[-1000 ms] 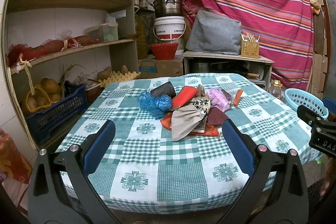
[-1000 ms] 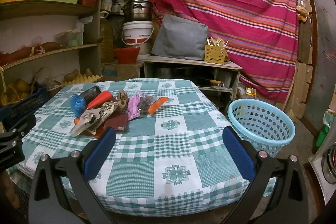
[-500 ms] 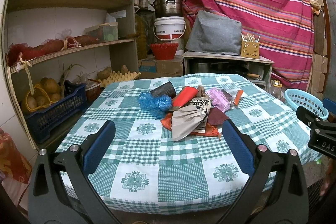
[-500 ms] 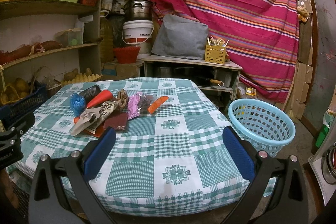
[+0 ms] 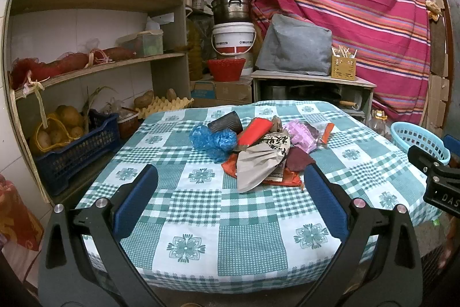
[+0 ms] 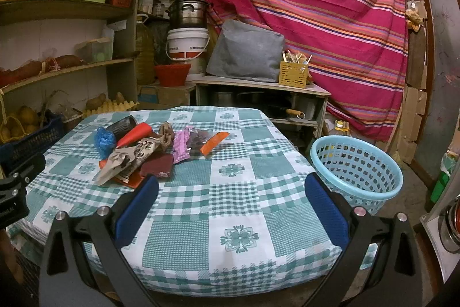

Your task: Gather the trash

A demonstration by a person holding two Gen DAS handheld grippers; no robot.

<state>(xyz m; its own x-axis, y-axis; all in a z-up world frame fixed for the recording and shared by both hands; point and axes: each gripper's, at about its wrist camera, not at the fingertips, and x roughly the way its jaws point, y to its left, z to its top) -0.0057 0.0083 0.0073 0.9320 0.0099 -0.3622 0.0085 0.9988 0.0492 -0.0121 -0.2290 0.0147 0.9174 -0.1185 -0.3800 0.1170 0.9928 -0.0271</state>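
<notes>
Trash pile (image 5: 263,147) lies heaped near the centre of the tabletop (image 5: 201,220), on a green-and-white checked cloth. Contents observed: crumpled blue plastic bag (image 5: 214,140), grey paper bag (image 5: 258,164), red wrapper (image 5: 254,130), pink wrapper (image 6: 181,144), orange strip (image 6: 214,142) at the pile's right edge. Light blue basket (image 6: 356,171) stands on the floor just beside the tabletop's right side, well apart from the pile. Left tool (image 5: 230,197): fingers spread apart, holding nothing, short of the pile. Right tool (image 6: 230,199): fingers likewise apart, empty, over the near cloth.
</notes>
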